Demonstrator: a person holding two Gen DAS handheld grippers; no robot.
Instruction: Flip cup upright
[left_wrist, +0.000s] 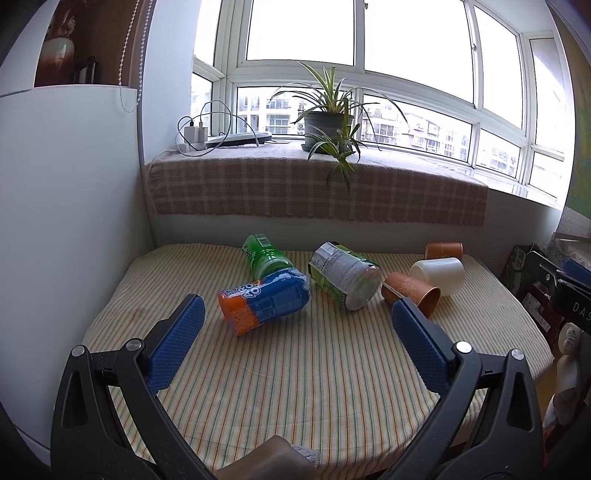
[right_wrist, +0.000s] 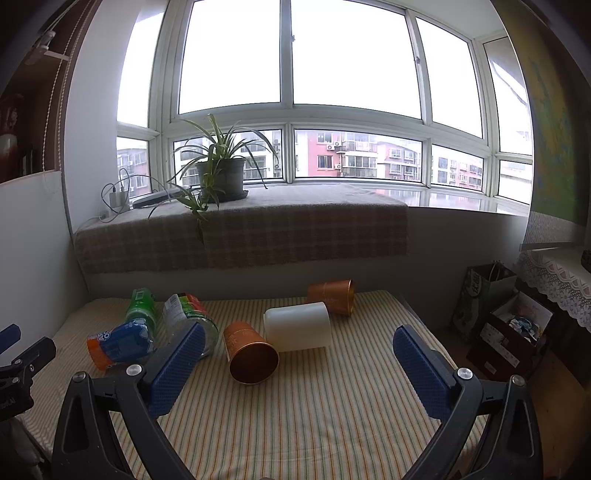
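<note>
Both the left gripper (left_wrist: 295, 325) and right gripper (right_wrist: 299, 350) hang spread and empty while the near copper cup (right_wrist: 251, 352), probably light, rigid and slippery, lies just beside the white cup (right_wrist: 297, 330), best pinched across its rim.

Your left gripper (left_wrist: 297, 312) carries two black plastic arms with triangular cut-outs, silver round screws near the joints, and blue fingers (left_wrist: 176, 341) faced with dimpled rubber pads. Your right gripper (right_wrist: 299, 341) is built alike: black arms, silver screws, and blue textured fingers (right_wrist: 423, 373).
</note>
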